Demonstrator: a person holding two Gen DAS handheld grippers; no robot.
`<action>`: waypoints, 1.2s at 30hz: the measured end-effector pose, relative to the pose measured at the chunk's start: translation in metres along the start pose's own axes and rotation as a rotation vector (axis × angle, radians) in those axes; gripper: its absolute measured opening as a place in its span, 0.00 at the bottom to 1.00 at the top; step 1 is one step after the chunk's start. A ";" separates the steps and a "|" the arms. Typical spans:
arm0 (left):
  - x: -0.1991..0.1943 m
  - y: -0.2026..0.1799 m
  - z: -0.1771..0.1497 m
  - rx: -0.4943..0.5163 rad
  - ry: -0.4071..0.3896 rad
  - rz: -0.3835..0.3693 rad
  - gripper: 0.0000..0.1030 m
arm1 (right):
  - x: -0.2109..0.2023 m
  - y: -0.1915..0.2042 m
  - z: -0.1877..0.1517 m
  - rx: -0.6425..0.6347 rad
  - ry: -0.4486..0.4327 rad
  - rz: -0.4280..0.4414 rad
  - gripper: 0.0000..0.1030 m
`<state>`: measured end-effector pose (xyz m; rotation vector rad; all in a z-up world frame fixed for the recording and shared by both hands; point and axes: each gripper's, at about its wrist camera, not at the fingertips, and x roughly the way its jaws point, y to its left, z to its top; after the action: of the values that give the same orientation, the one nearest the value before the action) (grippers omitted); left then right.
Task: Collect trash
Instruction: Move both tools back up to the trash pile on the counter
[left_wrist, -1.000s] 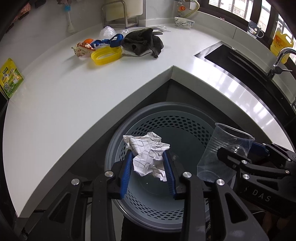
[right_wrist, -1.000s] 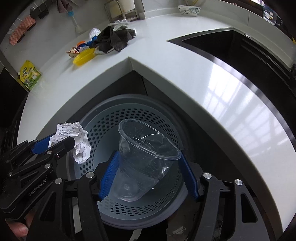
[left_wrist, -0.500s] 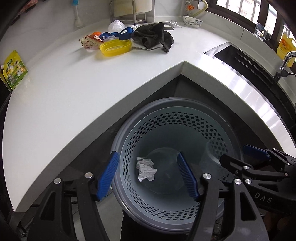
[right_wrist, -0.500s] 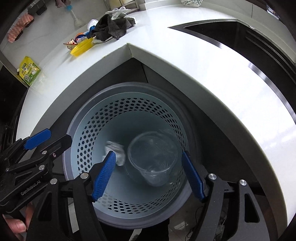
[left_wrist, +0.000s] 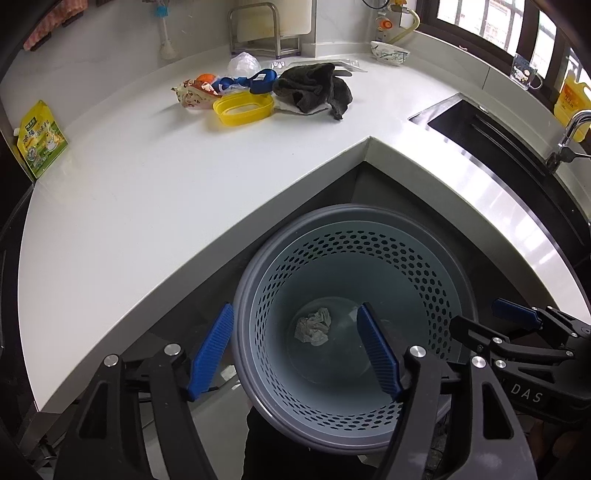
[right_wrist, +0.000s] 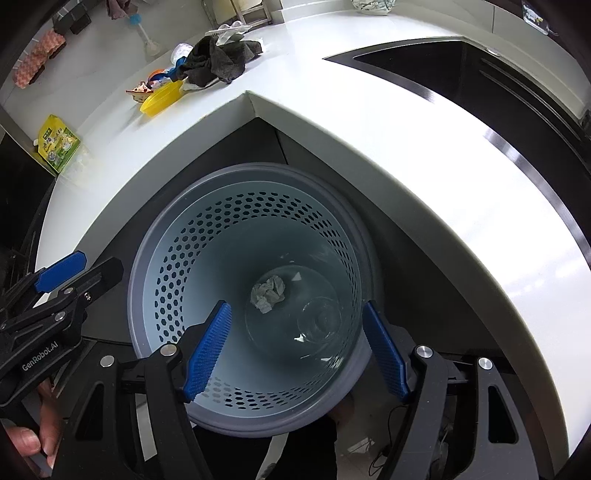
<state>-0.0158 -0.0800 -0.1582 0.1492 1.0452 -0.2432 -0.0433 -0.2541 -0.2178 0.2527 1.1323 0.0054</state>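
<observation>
A grey perforated waste bin (left_wrist: 354, 211) (right_wrist: 251, 170) stands on the floor in the inner corner of the white counter. At its bottom lie a crumpled paper ball (left_wrist: 313, 326) (right_wrist: 269, 290) and a clear plastic cup (right_wrist: 319, 321) on its side. My left gripper (left_wrist: 295, 307) hovers over the bin's mouth with its jaws opening and nothing between them. Beside it, my right gripper (right_wrist: 296, 304) stands open and empty above the bin. Each gripper shows at the edge of the other's view.
On the white counter (left_wrist: 147, 192) sit a yellow oval lid (left_wrist: 243, 107), a dark cloth (left_wrist: 314, 88), a snack wrapper (left_wrist: 192, 96) and a green packet (left_wrist: 40, 144). A black sink (left_wrist: 498, 136) with a tap (left_wrist: 569, 140) lies to the right.
Both grippers opened. The paper ball dropped from the left one and the clear cup from the right one. Both now lie at the bottom of the bin.
</observation>
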 end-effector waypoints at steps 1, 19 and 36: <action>-0.003 -0.001 0.001 0.001 -0.005 -0.001 0.66 | -0.002 -0.001 0.000 0.000 -0.001 -0.001 0.68; -0.051 -0.007 0.025 -0.024 -0.083 0.018 0.68 | -0.048 -0.003 0.012 -0.023 -0.093 0.051 0.68; -0.088 0.019 0.048 -0.085 -0.183 0.066 0.79 | -0.077 0.012 0.047 -0.061 -0.183 0.069 0.68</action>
<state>-0.0130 -0.0614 -0.0578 0.0831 0.8651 -0.1495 -0.0325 -0.2619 -0.1275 0.2328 0.9390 0.0770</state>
